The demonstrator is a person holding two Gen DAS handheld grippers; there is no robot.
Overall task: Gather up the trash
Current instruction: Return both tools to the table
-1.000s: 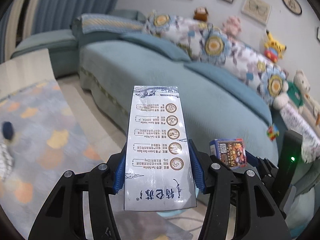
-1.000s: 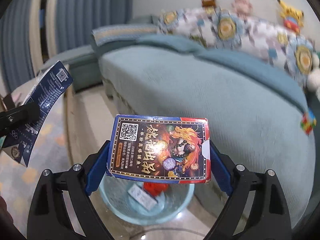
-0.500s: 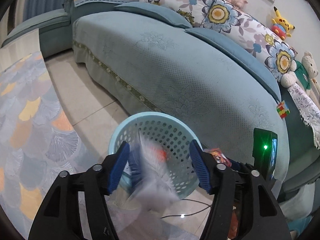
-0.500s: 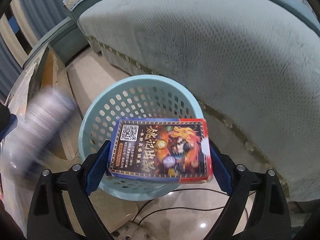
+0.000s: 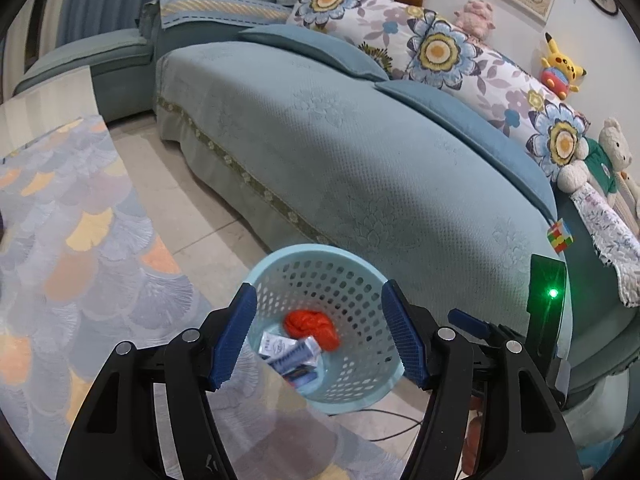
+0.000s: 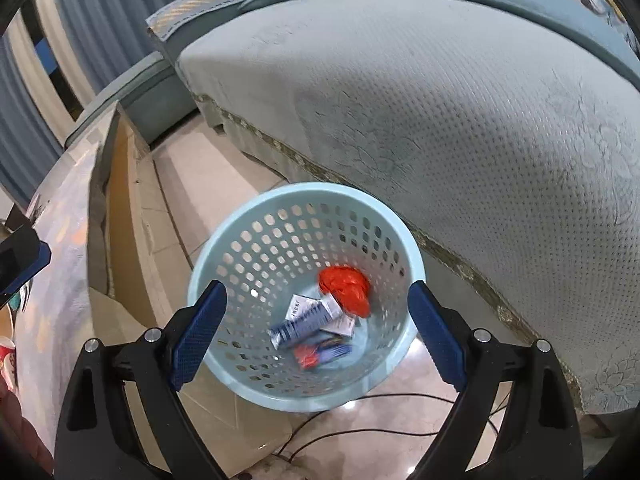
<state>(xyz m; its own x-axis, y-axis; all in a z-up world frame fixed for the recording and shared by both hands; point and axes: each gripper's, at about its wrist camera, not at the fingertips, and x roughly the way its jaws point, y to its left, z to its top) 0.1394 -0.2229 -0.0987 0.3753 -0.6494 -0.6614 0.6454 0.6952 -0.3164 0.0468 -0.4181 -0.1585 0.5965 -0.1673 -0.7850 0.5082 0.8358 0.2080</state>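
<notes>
A light blue perforated trash basket (image 5: 362, 264) (image 6: 224, 248) stands on the floor beside the sofa. Inside lie a crumpled red wrapper (image 5: 310, 326) (image 6: 346, 286), a blue-and-white carton (image 5: 294, 354) (image 6: 304, 322) and a red-and-blue card box (image 6: 322, 354). My left gripper (image 5: 320, 338) is open and empty above the basket. My right gripper (image 6: 316, 334) is open and empty, also directly above the basket. The right gripper's blue fingertip also shows in the left wrist view (image 5: 466, 318).
A teal sofa (image 5: 360, 160) (image 6: 460, 100) with floral cushions and plush toys runs behind the basket. A patterned rug (image 5: 80, 260) lies to the left. A black cable (image 6: 360, 432) trails on the tiled floor. A glass table edge (image 6: 64, 240) is at left.
Both grippers tilted down over the basket and opened. The carton dropped from the left gripper and the card box from the right; both now lie in the basket.
</notes>
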